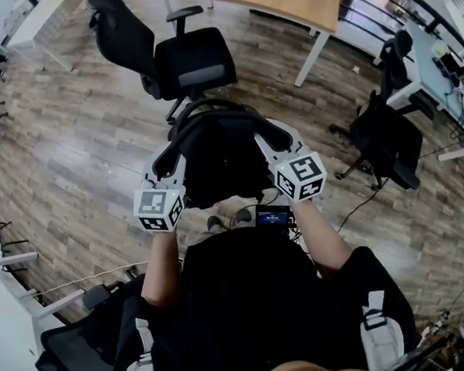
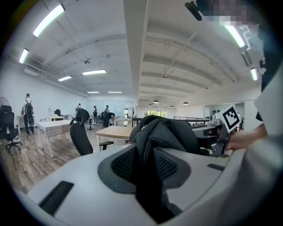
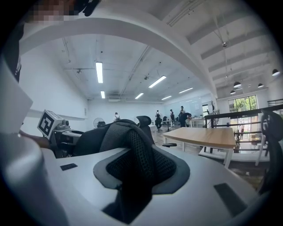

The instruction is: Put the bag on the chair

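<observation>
While the bag (image 1: 221,161) is being held up clear of the floor (image 1: 74,155), it is being gripped on both sides. One padded strap (image 2: 148,159) is being pinched in the part-closed jaws of the left gripper (image 1: 177,141), the other strap (image 3: 137,170) likewise in the right gripper (image 1: 269,132). The chair (image 1: 194,62) is being faced just ahead, apart from the bag, its seat bare. Pickup is being judged done; carrying over and setting down are remaining.

Black short-sleeved shirt (image 1: 259,300); pale buckled straps (image 1: 374,326) at 5, 7 o'clock. Light-grey left gripper (image 1: 173,149), right gripper (image 1: 275,138); black-white marker cubes (image 1: 160,209).
</observation>
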{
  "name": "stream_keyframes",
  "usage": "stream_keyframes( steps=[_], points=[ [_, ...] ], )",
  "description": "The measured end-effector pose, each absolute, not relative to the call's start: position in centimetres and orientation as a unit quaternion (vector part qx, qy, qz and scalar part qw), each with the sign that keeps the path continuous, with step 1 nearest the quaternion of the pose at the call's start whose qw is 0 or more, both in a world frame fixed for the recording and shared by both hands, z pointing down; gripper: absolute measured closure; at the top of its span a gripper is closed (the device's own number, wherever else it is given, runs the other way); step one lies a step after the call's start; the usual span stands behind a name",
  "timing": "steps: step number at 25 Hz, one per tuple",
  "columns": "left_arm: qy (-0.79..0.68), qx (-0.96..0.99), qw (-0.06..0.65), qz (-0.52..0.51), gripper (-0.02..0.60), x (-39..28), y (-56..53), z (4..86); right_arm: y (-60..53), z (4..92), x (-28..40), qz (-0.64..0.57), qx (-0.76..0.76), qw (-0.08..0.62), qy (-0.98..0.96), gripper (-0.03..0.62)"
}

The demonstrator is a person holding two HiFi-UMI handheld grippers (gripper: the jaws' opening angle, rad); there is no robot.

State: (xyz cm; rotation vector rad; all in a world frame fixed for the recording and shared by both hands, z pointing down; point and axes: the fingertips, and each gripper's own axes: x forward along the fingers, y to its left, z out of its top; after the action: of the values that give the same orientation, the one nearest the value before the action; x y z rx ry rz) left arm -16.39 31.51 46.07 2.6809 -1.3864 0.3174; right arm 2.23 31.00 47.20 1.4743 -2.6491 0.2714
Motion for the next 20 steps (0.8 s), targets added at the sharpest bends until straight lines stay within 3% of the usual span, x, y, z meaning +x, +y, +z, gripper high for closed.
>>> stream_keyframes(
  steps=[20],
  points=[
    [-0.455,0.883,0.059,0.096,0.48,-12.7,28.1,45.8,27.0,46.8,6.1,0.084,0.471,0.038,-0.878,0.462]
  ],
)
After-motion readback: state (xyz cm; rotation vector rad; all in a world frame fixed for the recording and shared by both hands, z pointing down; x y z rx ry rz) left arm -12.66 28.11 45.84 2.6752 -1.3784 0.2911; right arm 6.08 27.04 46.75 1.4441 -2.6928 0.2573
